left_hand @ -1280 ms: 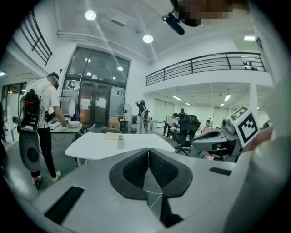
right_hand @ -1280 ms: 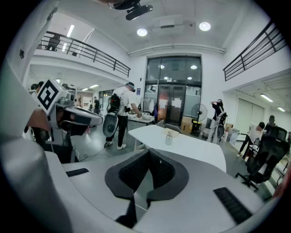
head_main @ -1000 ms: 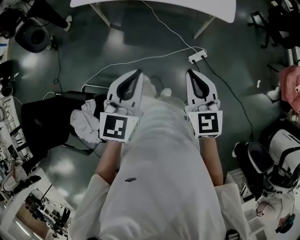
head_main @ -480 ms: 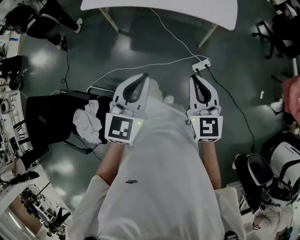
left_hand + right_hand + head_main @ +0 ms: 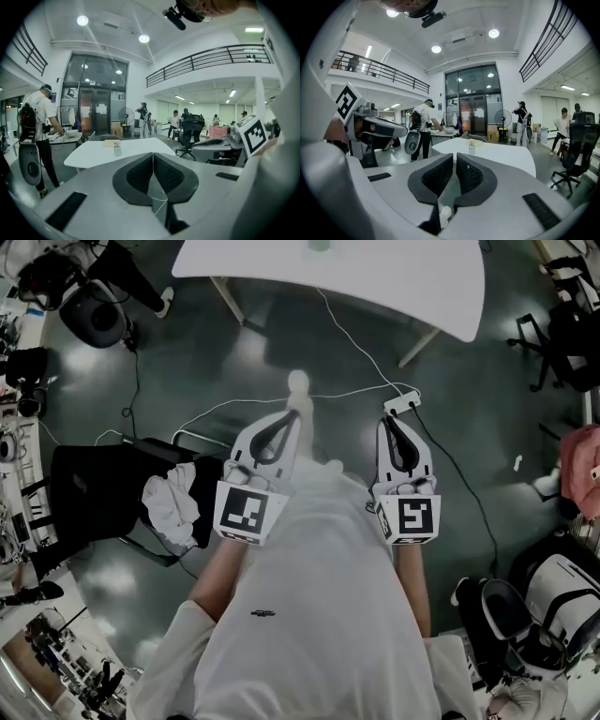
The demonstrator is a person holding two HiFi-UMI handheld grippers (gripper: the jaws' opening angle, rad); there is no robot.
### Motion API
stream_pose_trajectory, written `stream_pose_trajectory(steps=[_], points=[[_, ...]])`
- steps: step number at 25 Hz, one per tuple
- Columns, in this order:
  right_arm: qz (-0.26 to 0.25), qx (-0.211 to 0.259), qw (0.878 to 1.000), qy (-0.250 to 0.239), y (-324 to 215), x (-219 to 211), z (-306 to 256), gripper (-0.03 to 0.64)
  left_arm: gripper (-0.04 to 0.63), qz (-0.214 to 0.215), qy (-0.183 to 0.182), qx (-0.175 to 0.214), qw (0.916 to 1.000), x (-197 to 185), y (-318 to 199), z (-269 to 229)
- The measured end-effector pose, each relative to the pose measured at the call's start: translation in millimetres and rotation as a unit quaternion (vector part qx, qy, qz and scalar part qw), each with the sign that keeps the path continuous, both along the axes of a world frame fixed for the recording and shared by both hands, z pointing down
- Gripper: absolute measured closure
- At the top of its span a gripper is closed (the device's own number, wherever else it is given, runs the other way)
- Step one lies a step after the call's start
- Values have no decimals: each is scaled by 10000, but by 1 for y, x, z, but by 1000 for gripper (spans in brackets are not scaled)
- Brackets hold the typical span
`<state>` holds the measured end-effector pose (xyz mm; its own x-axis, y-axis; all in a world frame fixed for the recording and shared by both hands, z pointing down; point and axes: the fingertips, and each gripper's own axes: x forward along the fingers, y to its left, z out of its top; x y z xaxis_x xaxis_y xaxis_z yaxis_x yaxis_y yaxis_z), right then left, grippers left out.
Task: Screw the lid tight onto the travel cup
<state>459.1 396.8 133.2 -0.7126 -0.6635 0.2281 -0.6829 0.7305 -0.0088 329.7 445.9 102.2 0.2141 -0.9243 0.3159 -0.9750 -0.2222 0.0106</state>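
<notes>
at the left of the head view a dark chair (image 5: 89, 493) is carrying a crumpled white cloth (image 5: 171, 498). the left hand-held gripper (image 5: 289, 416) is hovering above the floor (image 5: 234, 362) in front of the person's white shirt (image 5: 319, 596), its jaws pressing together with nothing between them (in the left gripper view the pads are meeting in one seam). ahead, well apart from both grippers, the travel cup (image 5: 117, 149) is standing upright on the white desk (image 5: 89, 159), too small to tell whether its lid is on. the right hand-held gripper (image 5: 390, 418) is hovering beside the left one, likewise closed and empty. a white power strip (image 5: 400, 405) is lying on the floor.
</notes>
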Motion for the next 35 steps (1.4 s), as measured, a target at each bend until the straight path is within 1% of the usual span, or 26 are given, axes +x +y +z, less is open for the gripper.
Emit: stream_pose_trajectory(steps=[2, 4, 7, 9, 11, 15, 18, 21, 24, 26, 35], points=[[-20, 39, 10000, -87, -22, -10, 0, 615, 591, -17, 43, 21, 10000, -8, -23, 3], [-84, 122, 9999, -74, -48, -26, 0, 615, 591, -65, 76, 64, 9999, -21, -50, 4], [-377, 286, 9989, 72, -86, -65, -4, 617, 591, -162, 138, 152, 9997, -56, -94, -1], [-464, 343, 9983, 128, -114, -94, -10, 617, 591, -171, 170, 142, 9996, -84, -124, -4], [-417, 321, 9985, 176, -147, -121, -15, 617, 591, -163, 193, 117, 9996, -113, -155, -9], [-202, 265, 9991, 261, -212, -175, -24, 617, 591, -53, 223, 190, 9996, -174, -215, -22], [-40, 216, 9989, 402, -261, -207, -26, 617, 591, 85, 181, 261, 9995, -213, -259, -27], [19, 301, 9982, 511, -298, -233, -29, 617, 591, 201, 174, 284, 9992, -246, -295, -25], [-25, 352, 9972, 654, -317, -251, -28, 615, 591, 325, 85, 349, 9988, -262, -317, -22], [-56, 351, 9968, 719, -326, -259, -27, 615, 591, 349, 103, 351, 9987, -268, -329, -21], [-302, 192, 9955, 876, -366, -282, -17, 615, 591, 325, 99, 169, 9993, -279, -377, -7]])
